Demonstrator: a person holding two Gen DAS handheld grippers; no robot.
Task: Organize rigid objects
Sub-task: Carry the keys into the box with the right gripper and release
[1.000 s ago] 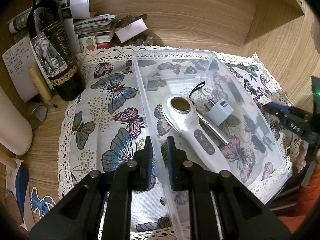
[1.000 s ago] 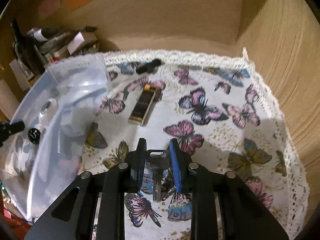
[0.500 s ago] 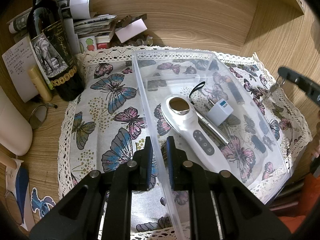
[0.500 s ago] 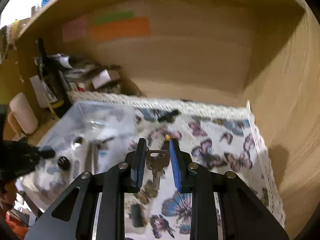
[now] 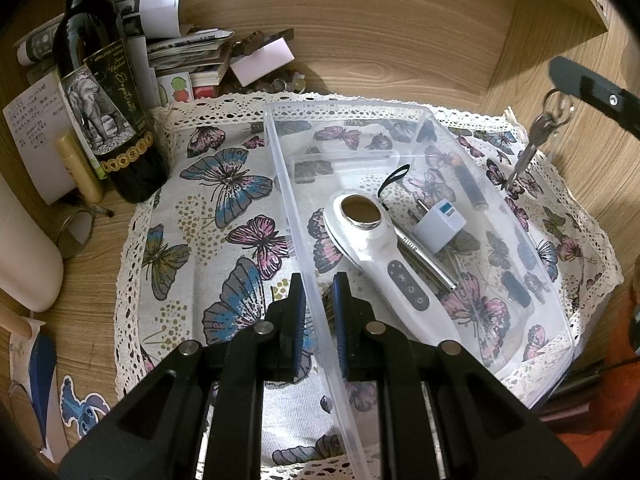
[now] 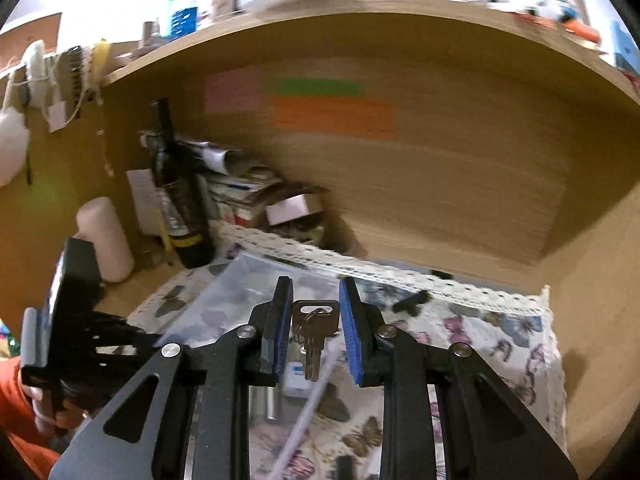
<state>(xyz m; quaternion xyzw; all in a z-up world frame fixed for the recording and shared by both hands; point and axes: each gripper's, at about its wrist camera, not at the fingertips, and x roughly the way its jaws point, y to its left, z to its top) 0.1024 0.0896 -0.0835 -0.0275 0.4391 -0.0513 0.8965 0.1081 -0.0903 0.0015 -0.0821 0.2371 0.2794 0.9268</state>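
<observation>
A dark wine bottle (image 5: 108, 108) stands well to the left of the left gripper (image 5: 319, 312), on the wooden surface (image 5: 80, 280). The left gripper's fingers (image 5: 298, 304) straddle the near left wall of a clear plastic bin (image 5: 304, 240), one finger on each side, clamped on it. Ahead and right of them, inside the bin, lie a white handheld device (image 5: 384, 264) and a white plug adapter (image 5: 440, 226). The right gripper (image 6: 315, 328) holds a bunch of keys (image 6: 312, 332) between its blue fingers (image 6: 276, 332), raised above the butterfly cloth (image 6: 500, 340).
</observation>
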